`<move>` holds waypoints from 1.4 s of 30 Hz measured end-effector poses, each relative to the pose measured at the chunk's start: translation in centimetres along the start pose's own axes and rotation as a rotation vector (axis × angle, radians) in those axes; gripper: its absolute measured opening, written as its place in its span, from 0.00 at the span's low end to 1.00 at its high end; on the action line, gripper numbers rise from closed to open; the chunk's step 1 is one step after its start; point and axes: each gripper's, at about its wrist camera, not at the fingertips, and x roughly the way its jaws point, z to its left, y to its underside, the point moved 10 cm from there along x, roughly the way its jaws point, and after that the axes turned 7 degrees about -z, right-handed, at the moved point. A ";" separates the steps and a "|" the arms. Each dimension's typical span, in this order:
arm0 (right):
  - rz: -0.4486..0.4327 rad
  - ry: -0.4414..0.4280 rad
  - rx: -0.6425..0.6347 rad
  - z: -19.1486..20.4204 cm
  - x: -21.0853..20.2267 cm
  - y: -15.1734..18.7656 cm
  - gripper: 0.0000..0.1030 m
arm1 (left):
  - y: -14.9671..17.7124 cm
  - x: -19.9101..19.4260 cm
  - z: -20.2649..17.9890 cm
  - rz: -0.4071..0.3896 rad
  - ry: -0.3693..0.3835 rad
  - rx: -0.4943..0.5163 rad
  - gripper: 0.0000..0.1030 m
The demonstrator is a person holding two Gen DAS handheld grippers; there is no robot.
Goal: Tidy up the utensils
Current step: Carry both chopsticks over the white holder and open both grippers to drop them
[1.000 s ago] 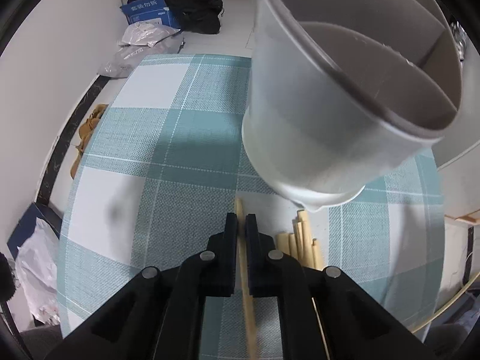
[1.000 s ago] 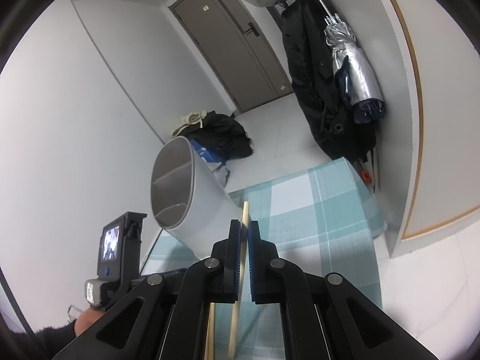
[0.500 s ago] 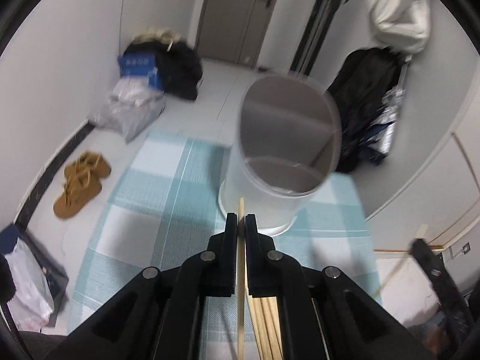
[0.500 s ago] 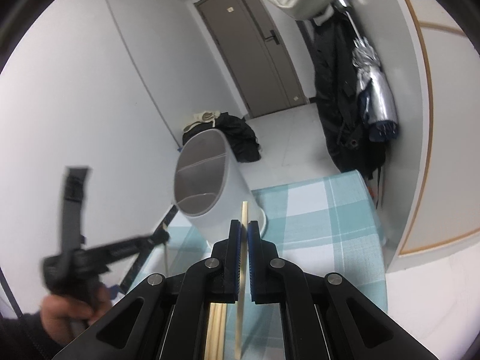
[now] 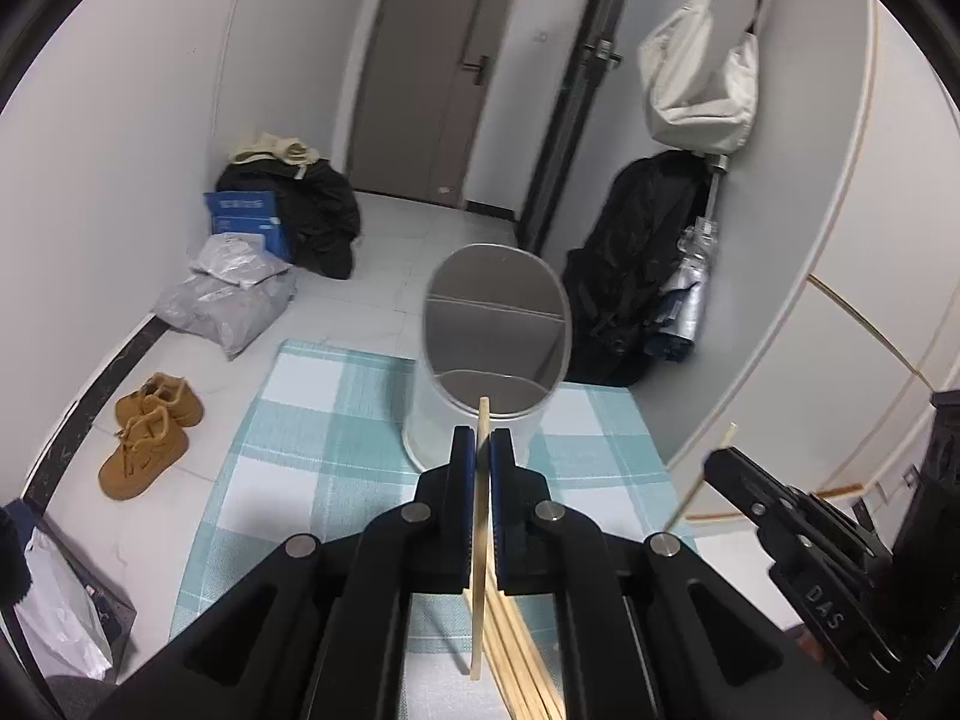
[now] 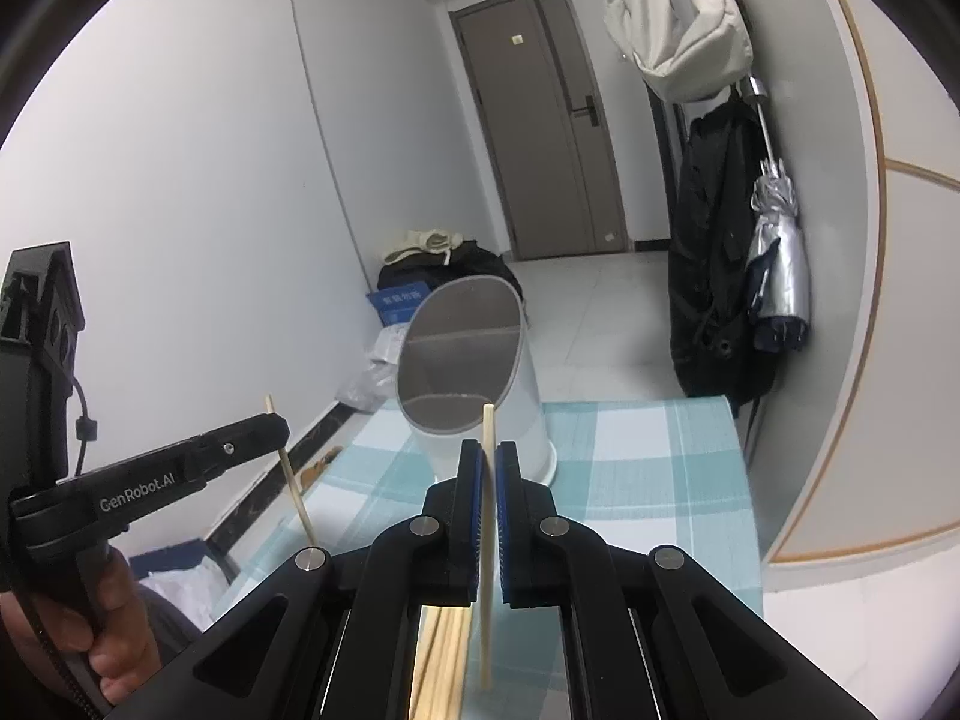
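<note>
Left wrist: holder point(image 5: 474, 420) seemingly near cloth's point(image 5: 288, 456) far edge — floor beyond.

Even, dim indoor light, sharp focus, strong fisheye bending, black vignetted corners.

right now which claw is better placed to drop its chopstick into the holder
Roughly even, leaning right. The right claw grips its chopstick with the tip lined up on the holder mouth. The left claw also holds a chopstick, similarly aimed.
</note>
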 end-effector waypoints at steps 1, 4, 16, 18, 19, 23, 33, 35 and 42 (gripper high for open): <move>-0.003 -0.001 -0.001 0.1 0.0 -0.2 0.04 | -0.2 -0.1 -0.1 0.001 0.000 0.006 0.01; -0.012 -0.009 -0.002 0.6 -0.1 -0.8 0.04 | -0.7 -0.5 -0.5 0.001 0.006 0.013 0.01; -0.051 -0.096 0.046 3.1 0.6 -6.8 0.03 | -6.7 -0.8 -2.3 -0.025 0.059 -0.019 0.01; -0.051 -0.100 0.046 3.2 1.0 -8.7 0.04 | -8.8 -0.5 -2.3 -0.032 0.057 -0.026 0.01; -0.056 -0.104 0.042 3.3 1.2 -9.6 0.04 | -9.6 -0.3 -2.3 -0.037 0.057 -0.028 0.01; -0.074 -0.111 0.029 3.4 2.0 -13.1 0.04 | -13.5 0.4 -2.3 -0.067 0.054 -0.018 0.01; -0.122 -0.098 0.012 2.1 7.3 -20.8 0.04 | -19.0 4.9 -1.8 -0.097 0.059 0.007 0.01; -0.125 -0.090 0.009 1.6 8.6 -21.3 0.04 | -19.2 6.0 -1.7 -0.094 0.058 0.011 0.01; -0.092 -0.068 0.001 0.4 13.1 -21.0 0.04 | -18.9 9.7 -1.2 -0.083 0.124 0.022 0.01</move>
